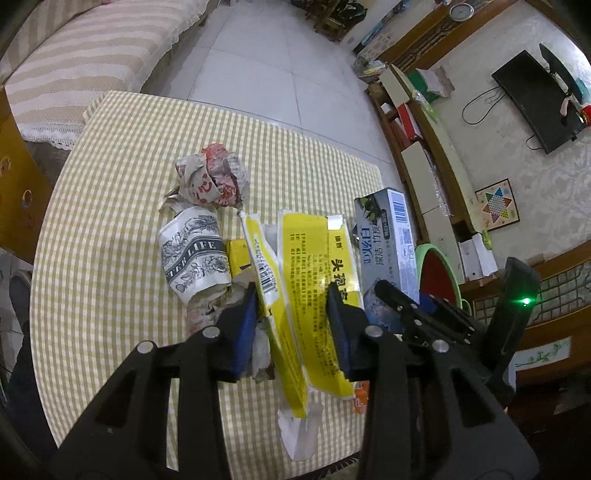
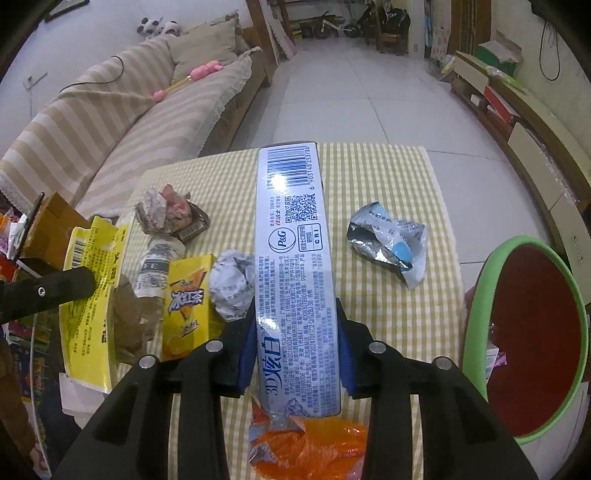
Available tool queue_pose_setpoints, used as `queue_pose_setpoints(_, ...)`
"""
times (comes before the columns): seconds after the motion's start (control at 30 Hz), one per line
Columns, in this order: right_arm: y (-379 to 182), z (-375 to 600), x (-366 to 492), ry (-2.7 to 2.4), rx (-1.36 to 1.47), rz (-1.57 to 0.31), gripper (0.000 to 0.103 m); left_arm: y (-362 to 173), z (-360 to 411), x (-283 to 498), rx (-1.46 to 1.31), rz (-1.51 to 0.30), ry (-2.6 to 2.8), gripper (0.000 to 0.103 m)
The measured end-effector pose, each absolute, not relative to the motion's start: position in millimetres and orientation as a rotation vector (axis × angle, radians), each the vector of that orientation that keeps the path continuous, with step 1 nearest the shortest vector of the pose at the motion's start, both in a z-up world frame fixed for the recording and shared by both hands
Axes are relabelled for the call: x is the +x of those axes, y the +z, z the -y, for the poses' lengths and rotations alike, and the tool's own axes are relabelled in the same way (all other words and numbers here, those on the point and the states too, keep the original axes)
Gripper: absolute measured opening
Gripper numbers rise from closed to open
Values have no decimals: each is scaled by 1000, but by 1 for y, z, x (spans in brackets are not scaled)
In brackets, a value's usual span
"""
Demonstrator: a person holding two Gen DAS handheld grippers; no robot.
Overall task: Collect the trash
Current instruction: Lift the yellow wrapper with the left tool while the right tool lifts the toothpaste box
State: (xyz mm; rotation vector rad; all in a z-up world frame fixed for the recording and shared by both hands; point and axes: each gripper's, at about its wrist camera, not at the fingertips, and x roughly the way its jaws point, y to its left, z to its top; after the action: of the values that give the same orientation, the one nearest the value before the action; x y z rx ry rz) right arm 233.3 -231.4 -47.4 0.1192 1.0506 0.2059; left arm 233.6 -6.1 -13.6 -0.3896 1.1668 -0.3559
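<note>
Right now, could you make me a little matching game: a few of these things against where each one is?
Things:
1. flat yellow packet
2. long silver-blue toothpaste box
3. crumpled silver foil wrapper
4. green-rimmed red bin

Places:
A. beside the table
B. lying loose on the checked cloth
C. in the left gripper
D. in the right gripper

Pairs: 1-C, 2-D, 3-B, 4-A

A striped sofa (image 2: 122,122) carries a pink plush toy (image 2: 207,69). A wall-mounted television (image 1: 535,99) hangs above a Chinese checkers board (image 1: 497,204). Bicycles (image 2: 332,26) stand far back.
</note>
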Motion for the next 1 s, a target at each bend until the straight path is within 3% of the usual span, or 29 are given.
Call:
queue_pose_setpoints(0.27, -39, 237, 222, 202, 121, -1035, 34, -7, 13, 230, -392, -1171, -357, 38)
queue_pose_setpoints(0.53, -41, 239, 217, 201, 124, -1037, 34, -34, 22, 234, -286, -1237, -310, 42)
queue_pose_setpoints(0.8, -44, 244, 218, 197, 125, -1049, 34, -48, 29, 249, -272, -1261, -267, 66)
queue_pose_setpoints(1.0, -47, 245, 221, 194, 127, -1056, 34, -57, 38, 268, -297, -1307, -217, 67)
